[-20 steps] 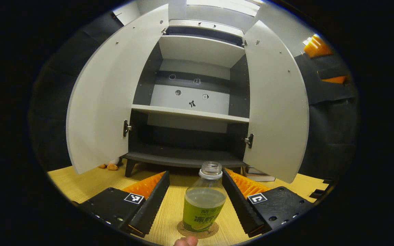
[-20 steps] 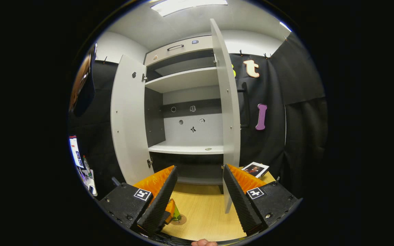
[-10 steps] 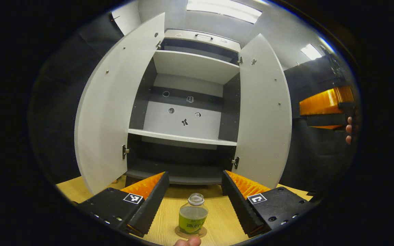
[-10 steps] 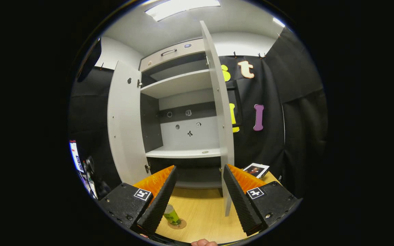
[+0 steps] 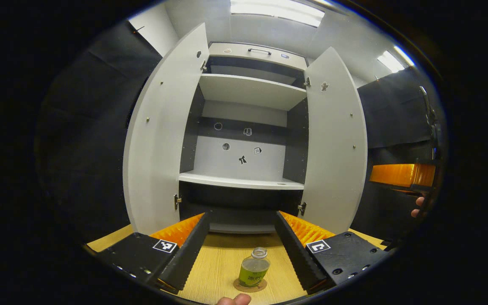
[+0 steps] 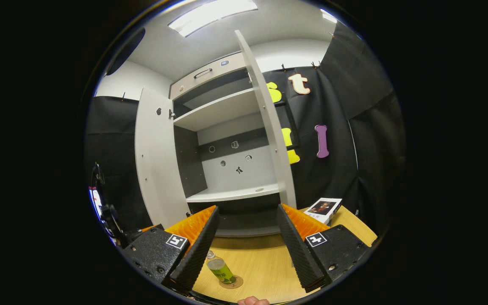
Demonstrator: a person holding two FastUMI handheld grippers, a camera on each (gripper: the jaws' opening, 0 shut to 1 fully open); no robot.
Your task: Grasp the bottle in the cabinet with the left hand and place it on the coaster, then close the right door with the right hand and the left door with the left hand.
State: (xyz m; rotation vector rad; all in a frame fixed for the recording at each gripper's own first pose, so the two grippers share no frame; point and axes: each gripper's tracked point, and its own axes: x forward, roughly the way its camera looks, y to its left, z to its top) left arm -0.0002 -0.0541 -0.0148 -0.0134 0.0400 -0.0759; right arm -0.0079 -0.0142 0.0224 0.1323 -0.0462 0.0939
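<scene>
The green-labelled clear bottle [image 5: 254, 270] sat on its round cork coaster [image 5: 250, 286]; both grippers' fingers gaped empty. The right gripper [image 6: 246, 237] needed to push the tall grey right door [image 6: 269, 140] squarely from outside.

Bottle [image 5: 254, 270] on coaster [image 5: 250, 286], before cabinet [image 5: 244, 140]

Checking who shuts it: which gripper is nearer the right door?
Right. The right gripper points at the right door's edge just ahead; the left gripper hangs over the bottle, facing the cabinet's middle.
</scene>
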